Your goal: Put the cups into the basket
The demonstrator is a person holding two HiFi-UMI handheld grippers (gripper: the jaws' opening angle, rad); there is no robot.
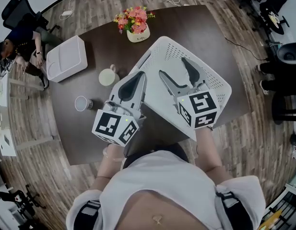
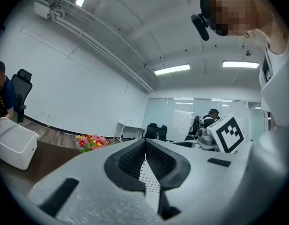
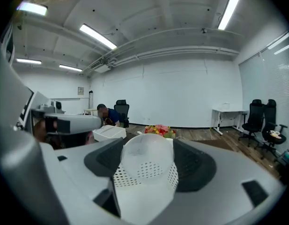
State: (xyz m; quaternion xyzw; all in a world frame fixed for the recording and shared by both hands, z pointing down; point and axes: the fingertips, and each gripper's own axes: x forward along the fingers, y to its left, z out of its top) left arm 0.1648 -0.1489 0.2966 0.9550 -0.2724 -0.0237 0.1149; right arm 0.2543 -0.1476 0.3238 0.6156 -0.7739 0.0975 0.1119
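My right gripper [image 1: 172,67] hangs over the white perforated basket [image 1: 219,83], its jaws spread wide and shut on a clear plastic cup [image 3: 146,156]. In the right gripper view [image 3: 148,148] the cup's round bottom faces the camera, with the basket's holes [image 3: 121,178] showing below it. The cup is hard to make out in the head view. My left gripper [image 1: 138,76] is shut with nothing in it, over the basket's left edge; its pads meet in the left gripper view [image 2: 145,146]. A cream mug [image 1: 108,76] and another clear cup [image 1: 82,103] stand on the dark table [image 1: 95,138], left of the basket.
A flower pot [image 1: 134,22] stands behind the basket. A white box [image 1: 66,57] sits at the table's far left. A seated person [image 1: 20,44] is beyond the table's left end. Office chairs and cables lie on the wooden floor around.
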